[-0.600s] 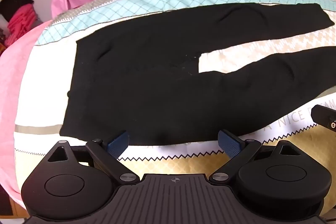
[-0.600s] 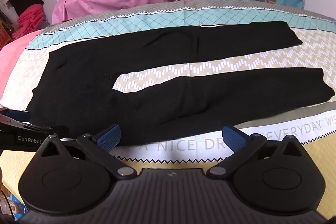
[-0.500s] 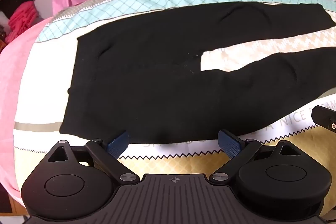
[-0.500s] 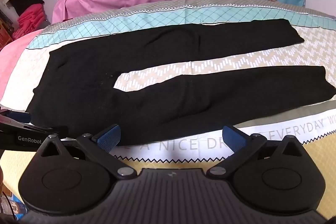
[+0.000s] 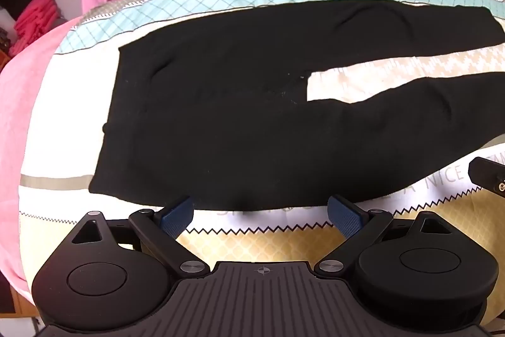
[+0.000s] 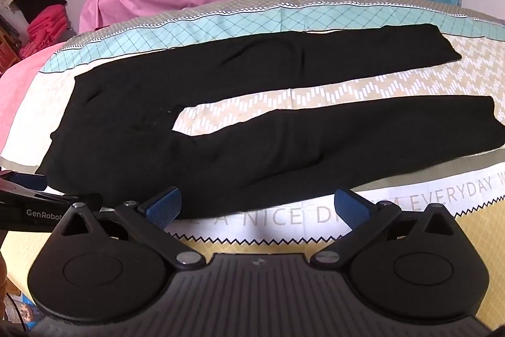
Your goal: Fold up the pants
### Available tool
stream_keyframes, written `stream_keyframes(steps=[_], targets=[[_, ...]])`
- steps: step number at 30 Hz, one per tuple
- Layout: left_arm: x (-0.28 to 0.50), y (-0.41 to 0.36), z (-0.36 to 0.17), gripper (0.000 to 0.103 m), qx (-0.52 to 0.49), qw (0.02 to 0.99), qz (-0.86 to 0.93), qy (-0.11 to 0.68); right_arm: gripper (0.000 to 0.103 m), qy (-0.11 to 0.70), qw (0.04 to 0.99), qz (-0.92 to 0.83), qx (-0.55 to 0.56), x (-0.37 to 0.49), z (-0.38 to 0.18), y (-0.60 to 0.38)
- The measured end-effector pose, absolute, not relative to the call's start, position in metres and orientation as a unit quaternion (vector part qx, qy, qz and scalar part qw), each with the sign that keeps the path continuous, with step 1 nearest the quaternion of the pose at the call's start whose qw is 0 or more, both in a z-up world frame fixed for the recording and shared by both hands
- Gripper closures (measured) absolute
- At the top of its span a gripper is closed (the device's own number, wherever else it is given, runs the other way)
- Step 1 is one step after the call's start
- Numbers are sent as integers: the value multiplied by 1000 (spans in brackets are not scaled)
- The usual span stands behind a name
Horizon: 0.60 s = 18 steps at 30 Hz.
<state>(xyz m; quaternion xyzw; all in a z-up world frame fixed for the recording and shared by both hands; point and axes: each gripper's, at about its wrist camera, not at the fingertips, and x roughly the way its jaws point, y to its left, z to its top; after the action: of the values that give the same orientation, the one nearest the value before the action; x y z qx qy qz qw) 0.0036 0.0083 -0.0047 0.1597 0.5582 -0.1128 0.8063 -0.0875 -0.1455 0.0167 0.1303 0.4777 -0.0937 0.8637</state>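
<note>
While unfolded, pants [image 6: 221, 128] on bedspread [image 6: 347, 93]

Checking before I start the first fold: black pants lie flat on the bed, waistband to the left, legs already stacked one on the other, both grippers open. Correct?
Not quite. The legs are not stacked: the right wrist view shows the black pants with two legs spread apart and patterned bedsheet between them. Otherwise right: waistband left, left gripper and right gripper open.

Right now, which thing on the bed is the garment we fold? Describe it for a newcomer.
Start at the near bed with the patterned cover. Spread flat across it lie the black pants, waist to the left, two legs running right with a strip of cover between them. Nothing else on that cover is black cloth; both open grippers hover at its near edge.
</note>
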Motion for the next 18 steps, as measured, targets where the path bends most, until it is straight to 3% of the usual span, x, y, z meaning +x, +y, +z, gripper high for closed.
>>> stream_keyframes(steps=[18], targets=[[6, 4, -10, 0, 157, 801, -127, 564, 0, 468, 866, -88, 154, -93, 18, -147]])
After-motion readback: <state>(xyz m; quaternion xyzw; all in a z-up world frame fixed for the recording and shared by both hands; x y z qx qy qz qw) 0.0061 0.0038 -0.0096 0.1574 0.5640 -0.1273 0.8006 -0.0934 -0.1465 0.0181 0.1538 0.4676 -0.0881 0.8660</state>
